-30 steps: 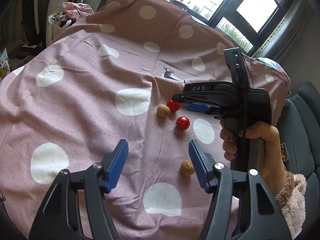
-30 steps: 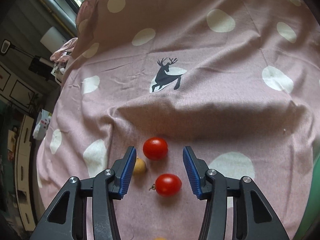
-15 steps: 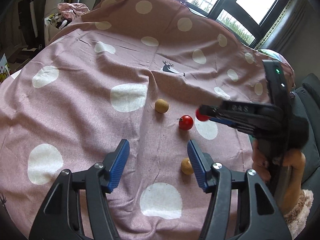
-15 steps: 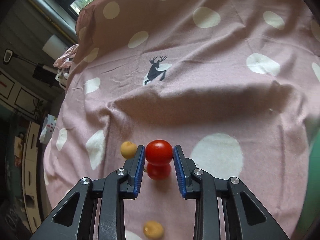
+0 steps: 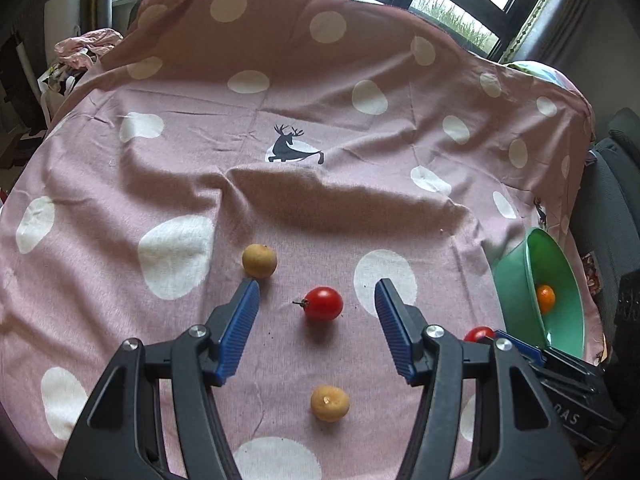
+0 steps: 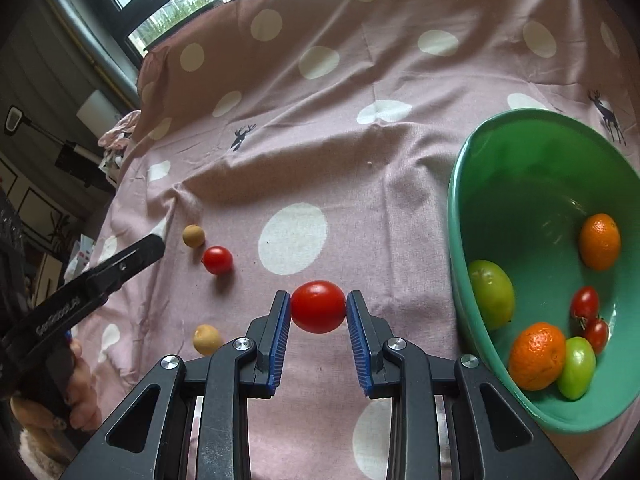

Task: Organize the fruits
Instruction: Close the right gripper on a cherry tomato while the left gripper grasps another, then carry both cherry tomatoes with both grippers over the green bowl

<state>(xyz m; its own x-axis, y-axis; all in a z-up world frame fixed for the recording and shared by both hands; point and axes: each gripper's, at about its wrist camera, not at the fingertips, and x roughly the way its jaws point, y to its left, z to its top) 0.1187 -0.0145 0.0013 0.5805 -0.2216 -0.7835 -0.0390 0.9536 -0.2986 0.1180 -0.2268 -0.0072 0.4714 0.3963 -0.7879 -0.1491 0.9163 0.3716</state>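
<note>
Here we have a pink cloth (image 5: 320,208) with white dots and small dark deer prints, creased and draped over the whole work surface, running up over a rounded back under dark-framed windows (image 5: 452,4) with greenery outside. Taking the green bowl (image 6: 460,216) as our landmark: it sits tilted at the cloth's edge, holding two oranges, two green fruits and two small red tomatoes. Just left of the bowl, our right gripper (image 6: 318,306) pinches a red tomato (image 6: 318,307) between its blue pads, lifted clear of the cloth. Farther left of the bowl lie a second red tomato (image 5: 322,304) and two tan fruits, one (image 5: 259,261) beyond that tomato and one (image 5: 329,403) nearer to us. Our left gripper (image 5: 316,312) hangs over that loose tomato with its jaws spread and nothing between the pads. Far from the bowl, past the cloth's left edge, we make out a bundle of pinkish fabric (image 5: 90,42) and a dim, cluttered corner of the room, perhaps shelving; it is too dark to tell.
</note>
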